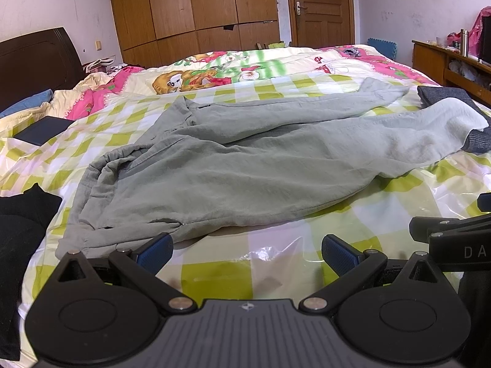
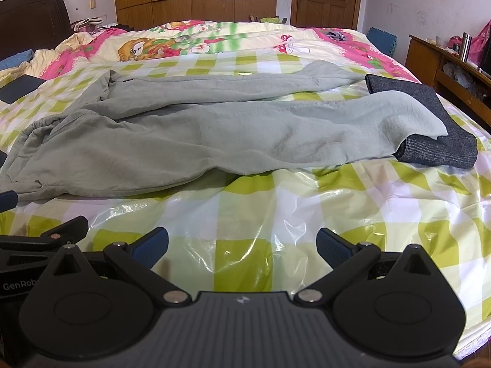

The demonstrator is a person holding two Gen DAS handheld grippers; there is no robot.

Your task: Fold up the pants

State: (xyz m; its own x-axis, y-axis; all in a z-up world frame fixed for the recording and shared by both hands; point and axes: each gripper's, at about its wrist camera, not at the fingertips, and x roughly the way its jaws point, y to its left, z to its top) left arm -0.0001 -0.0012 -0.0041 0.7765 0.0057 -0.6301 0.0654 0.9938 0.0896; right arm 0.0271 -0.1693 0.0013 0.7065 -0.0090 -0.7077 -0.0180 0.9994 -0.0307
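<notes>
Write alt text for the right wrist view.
Grey pants lie spread unfolded across a green-checked plastic sheet on a bed, one leg end resting on a folded dark grey garment. The right gripper sits in front, jaws open and empty.

Both wrist cams low, near bed edge, sharing pants (image 1: pixel 233 165)

right tool (image 2: pixel 242 247): jaws wide apart, empty, low over checked plastic sheet (image 2: pixel 307 208) on bed | grey pants (image 2: pixel 172 135): spread flat across bed, waistband left, legs right | near leg's cuff rests on folded dark grey garment (image 2: pixel 435 141), far right
</notes>
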